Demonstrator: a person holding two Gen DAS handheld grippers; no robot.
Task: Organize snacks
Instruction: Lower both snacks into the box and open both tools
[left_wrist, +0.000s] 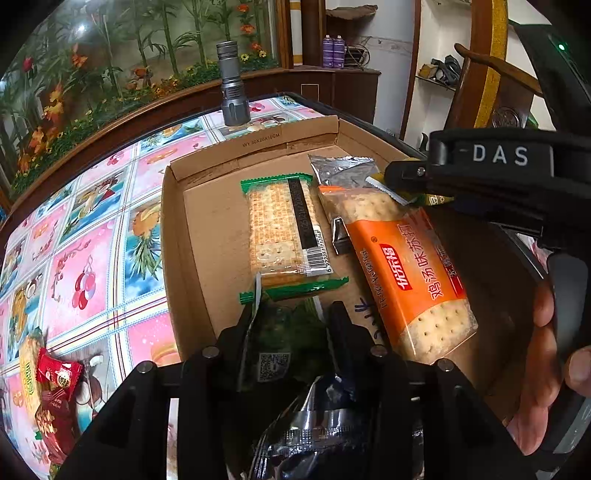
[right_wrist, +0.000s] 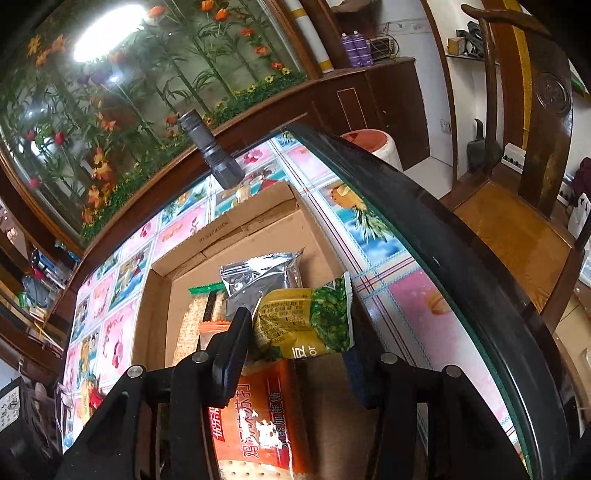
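Note:
A shallow cardboard box (left_wrist: 207, 229) lies on the table and holds a green-edged cracker pack (left_wrist: 280, 232), an orange cracker pack (left_wrist: 410, 269) and a silver foil packet (left_wrist: 340, 168). My left gripper (left_wrist: 295, 325) is shut on a dark green snack packet (left_wrist: 284, 339) just above the box's near side. My right gripper (right_wrist: 295, 325) is shut on a yellow-green pea snack packet (right_wrist: 306, 321), held over the box's right part above the orange pack (right_wrist: 258, 417). The right gripper also shows in the left wrist view (left_wrist: 406, 177).
A grey flashlight (left_wrist: 232, 88) stands upright behind the box. Loose red and yellow snacks (left_wrist: 55, 384) lie on the fruit-patterned tablecloth (left_wrist: 92, 236) to the left. The table's glass edge (right_wrist: 424, 229) runs close on the right, with a wooden chair (right_wrist: 517, 206) beyond.

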